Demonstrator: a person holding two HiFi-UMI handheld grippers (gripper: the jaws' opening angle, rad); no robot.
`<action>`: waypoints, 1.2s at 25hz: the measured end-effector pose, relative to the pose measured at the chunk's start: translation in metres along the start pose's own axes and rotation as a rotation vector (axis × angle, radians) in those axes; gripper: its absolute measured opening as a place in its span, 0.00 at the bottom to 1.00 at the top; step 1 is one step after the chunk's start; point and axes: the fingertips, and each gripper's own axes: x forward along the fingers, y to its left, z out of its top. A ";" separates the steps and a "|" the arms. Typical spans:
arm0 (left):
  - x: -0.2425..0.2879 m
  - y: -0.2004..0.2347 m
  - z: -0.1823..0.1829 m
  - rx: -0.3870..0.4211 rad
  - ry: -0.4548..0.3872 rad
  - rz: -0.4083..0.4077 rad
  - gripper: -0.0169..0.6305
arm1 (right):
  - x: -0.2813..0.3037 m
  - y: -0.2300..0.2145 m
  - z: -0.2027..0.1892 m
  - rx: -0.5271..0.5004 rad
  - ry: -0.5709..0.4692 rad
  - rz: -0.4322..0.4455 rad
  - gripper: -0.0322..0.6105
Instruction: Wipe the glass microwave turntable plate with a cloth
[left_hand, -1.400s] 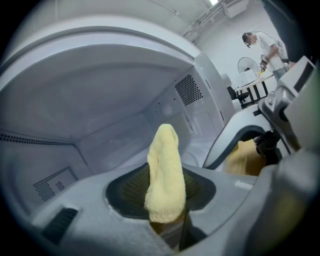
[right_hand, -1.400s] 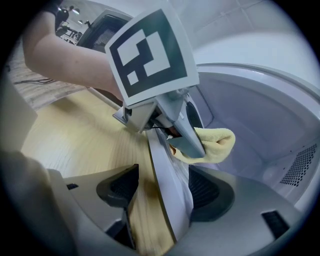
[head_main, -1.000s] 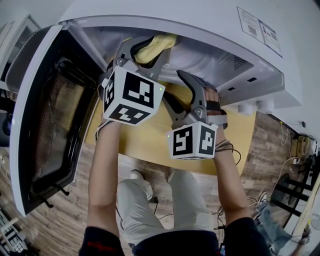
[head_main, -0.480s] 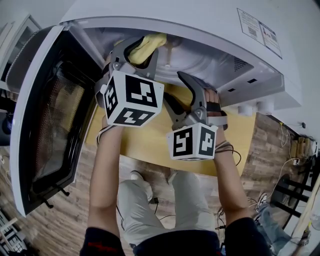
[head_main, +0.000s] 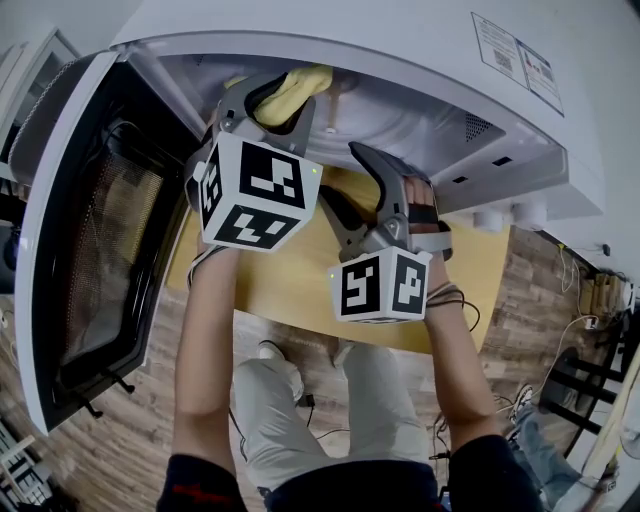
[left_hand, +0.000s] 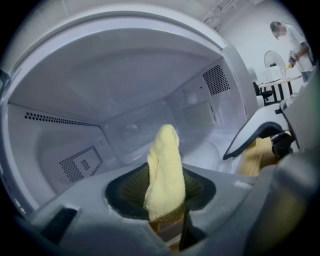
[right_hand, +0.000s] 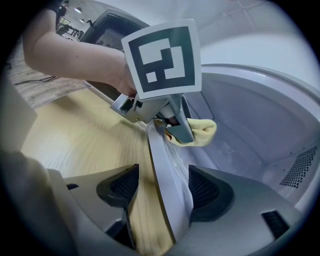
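A yellow cloth (head_main: 292, 90) is pinched in my left gripper (head_main: 275, 97), which reaches into the open white microwave (head_main: 400, 45). In the left gripper view the cloth (left_hand: 165, 170) stands up between the shut jaws, above the cavity floor. There the pale round rim of the glass plate (left_hand: 214, 150) shows faintly. My right gripper (head_main: 350, 185) is at the front of the opening. Its jaws (right_hand: 160, 187) stand apart on either side of the microwave's grey front sill (right_hand: 162, 165), one over the table and one inside. The cloth (right_hand: 202, 131) hangs from the left gripper (right_hand: 175, 127) just beyond.
The microwave door (head_main: 90, 230) hangs open at the left. The microwave stands on a light wooden table (head_main: 290, 285), whose front edge is near my legs. Vented cavity walls (left_hand: 80, 162) close in around the left gripper. Cables lie on the wood floor (head_main: 560, 330).
The left gripper with the cloth has shifted a little to the left inside the cavity. The right gripper has barely moved.
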 end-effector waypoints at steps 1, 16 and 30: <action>0.001 0.000 0.000 -0.003 0.003 -0.008 0.24 | 0.000 0.000 0.000 -0.002 0.001 -0.001 0.48; 0.016 -0.044 0.023 0.119 -0.027 -0.178 0.24 | 0.000 0.001 -0.001 -0.028 0.003 -0.005 0.48; 0.012 -0.070 0.036 0.178 -0.088 -0.296 0.24 | 0.001 0.000 -0.002 -0.033 0.016 -0.015 0.48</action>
